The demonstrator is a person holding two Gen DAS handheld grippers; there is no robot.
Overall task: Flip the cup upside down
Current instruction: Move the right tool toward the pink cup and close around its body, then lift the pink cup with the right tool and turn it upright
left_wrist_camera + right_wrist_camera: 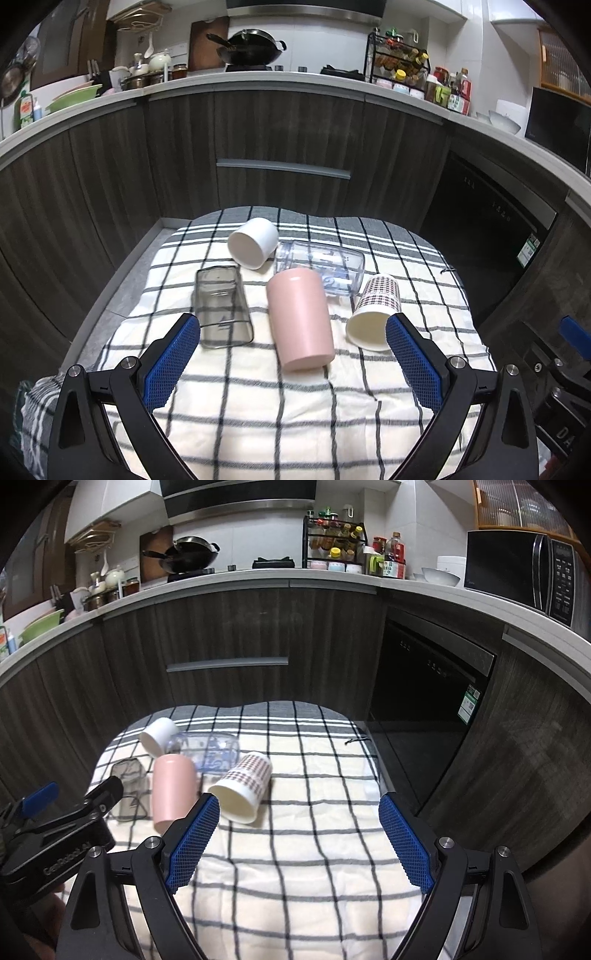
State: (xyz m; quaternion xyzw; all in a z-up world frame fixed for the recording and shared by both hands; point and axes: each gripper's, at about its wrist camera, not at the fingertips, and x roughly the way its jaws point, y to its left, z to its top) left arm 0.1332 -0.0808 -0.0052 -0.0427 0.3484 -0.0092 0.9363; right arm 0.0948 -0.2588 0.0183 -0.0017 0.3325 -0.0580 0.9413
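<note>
A checked cloth [295, 406] covers the table, and five cups lie on their sides near its far edge, all empty. The pink cup [300, 317] lies in the middle, then the clear cup [321, 266], grey cup [221, 306], plaid cup [373, 310] and white cup [253, 242]. Both grippers hang spread wide, holding nothing (no grab yet). The left gripper [293, 330] faces the pink cup, so I think it should close on it next. The right gripper [299, 812] waits beside.

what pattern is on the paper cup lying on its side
A red-and-dark houndstooth check on white, clearest in the left wrist view.
</note>
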